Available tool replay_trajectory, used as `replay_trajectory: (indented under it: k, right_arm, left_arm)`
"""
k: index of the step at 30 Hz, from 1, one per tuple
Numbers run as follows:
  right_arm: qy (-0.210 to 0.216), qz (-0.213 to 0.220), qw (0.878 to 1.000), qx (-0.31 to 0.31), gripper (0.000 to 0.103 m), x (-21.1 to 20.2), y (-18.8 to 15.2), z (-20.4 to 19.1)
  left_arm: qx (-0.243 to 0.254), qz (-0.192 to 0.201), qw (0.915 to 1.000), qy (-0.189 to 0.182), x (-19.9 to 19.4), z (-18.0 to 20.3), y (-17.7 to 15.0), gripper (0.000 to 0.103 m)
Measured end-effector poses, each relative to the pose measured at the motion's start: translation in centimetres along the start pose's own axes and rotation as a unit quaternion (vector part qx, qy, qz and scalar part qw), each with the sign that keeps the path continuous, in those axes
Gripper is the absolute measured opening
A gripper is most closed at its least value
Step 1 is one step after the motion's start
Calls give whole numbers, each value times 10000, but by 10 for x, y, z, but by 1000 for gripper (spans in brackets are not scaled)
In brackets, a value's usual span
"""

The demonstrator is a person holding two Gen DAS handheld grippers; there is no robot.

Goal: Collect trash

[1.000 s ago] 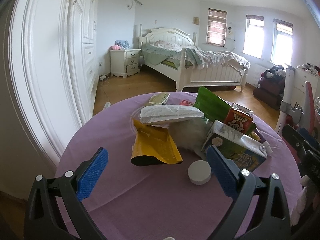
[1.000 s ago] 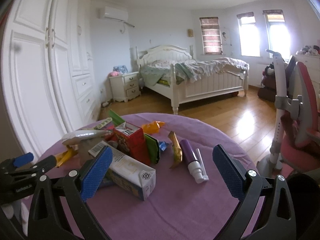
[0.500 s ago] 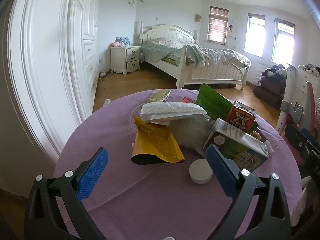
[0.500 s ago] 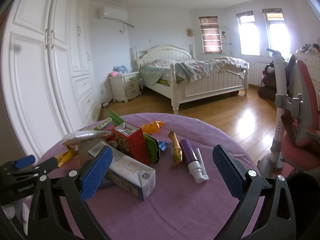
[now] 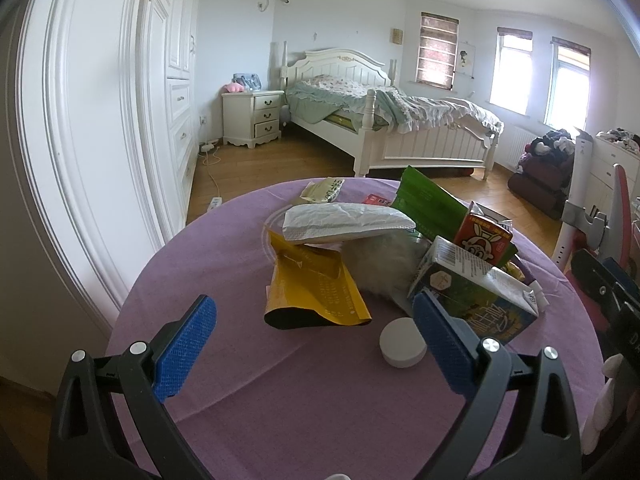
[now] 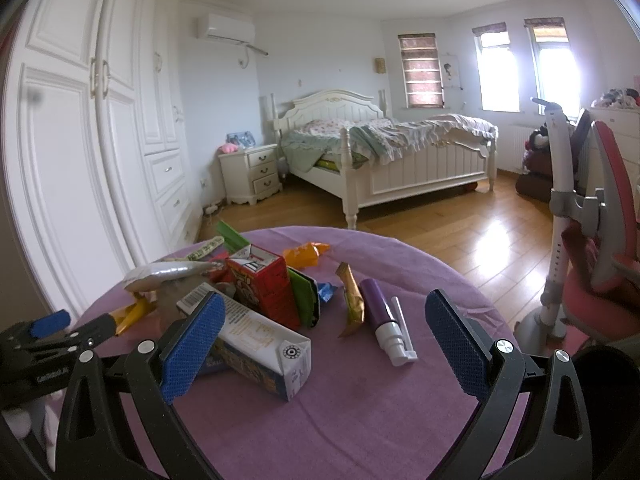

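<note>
Trash lies piled on a round table with a purple cloth [image 5: 240, 360]. In the left wrist view I see a yellow pouch [image 5: 312, 292], a white wrapper [image 5: 344, 222], a green bag [image 5: 424, 204], a red carton [image 5: 482, 236], a long milk carton [image 5: 476, 296] and a white round lid [image 5: 402, 346]. My left gripper [image 5: 312, 344] is open and empty, just short of the pouch and lid. In the right wrist view the milk carton [image 6: 260, 340], red carton [image 6: 264, 284], a gold sachet [image 6: 352, 300] and a purple spray bottle [image 6: 384, 316] lie ahead. My right gripper [image 6: 326, 340] is open and empty.
A white wardrobe [image 5: 100, 120] stands left of the table. A bed [image 5: 400, 120] and nightstand [image 5: 252, 120] stand behind on the wood floor. A pink chair [image 6: 600, 240] stands at the right. A dark round container rim [image 6: 600, 400] shows at lower right.
The left gripper has tilted slightly, so the table sits a little lower in its view. The right gripper has barely moved. Both stay open.
</note>
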State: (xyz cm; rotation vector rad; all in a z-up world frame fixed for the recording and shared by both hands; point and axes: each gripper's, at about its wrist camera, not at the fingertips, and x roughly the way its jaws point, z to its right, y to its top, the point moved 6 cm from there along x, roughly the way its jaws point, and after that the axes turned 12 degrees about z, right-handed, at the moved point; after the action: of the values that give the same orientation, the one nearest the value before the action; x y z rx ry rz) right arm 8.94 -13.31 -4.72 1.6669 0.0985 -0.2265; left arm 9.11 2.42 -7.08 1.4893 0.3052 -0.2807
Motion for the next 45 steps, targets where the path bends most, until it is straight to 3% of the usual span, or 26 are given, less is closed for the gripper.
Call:
replay_trajectory:
  k: [19,24,29,33,35,38,40,43,45]
  right_arm:
    - [26,-38,10000,-10,99,0,-1,0]
    - [261,-252,9993,33,99,7,-2,-3]
    - [1110,-733,9905,350,99,32,16,-15]
    - [1500,-1070,9829,57,97,66,46,-42]
    - [1622,-1612,9733,-199,94,97,50,-59]
    - [1914,-2182,9558,-470,81,136,45,-83]
    - [1930,-2567,9444,-710,75,161,36,-91]
    - [2097,-3158,9220,-793,67,184,18,-98]
    - [2075,-3270,9177,-887,58,189,14,-99]
  left_arm:
    - [-95,-15,10000,0,0,-2,-2,98]
    - [-365,-126,9989,-253,2,-7,-3,98]
    - [-984,-486,9891,-986,12,-24,2,98]
    - [-1687,-598,9714,-1559,25,-39,21,98]
    - [-1871,-693,9637,-1773,40,-43,35,98]
    - [-1364,-761,9726,-1720,55,-38,45,98]
    - [-712,-692,9760,-1941,57,-26,49,98]
    - [698,-358,9722,-2204,47,-1,52,98]
    - [1638,-110,9607,-2239,40,13,47,98]
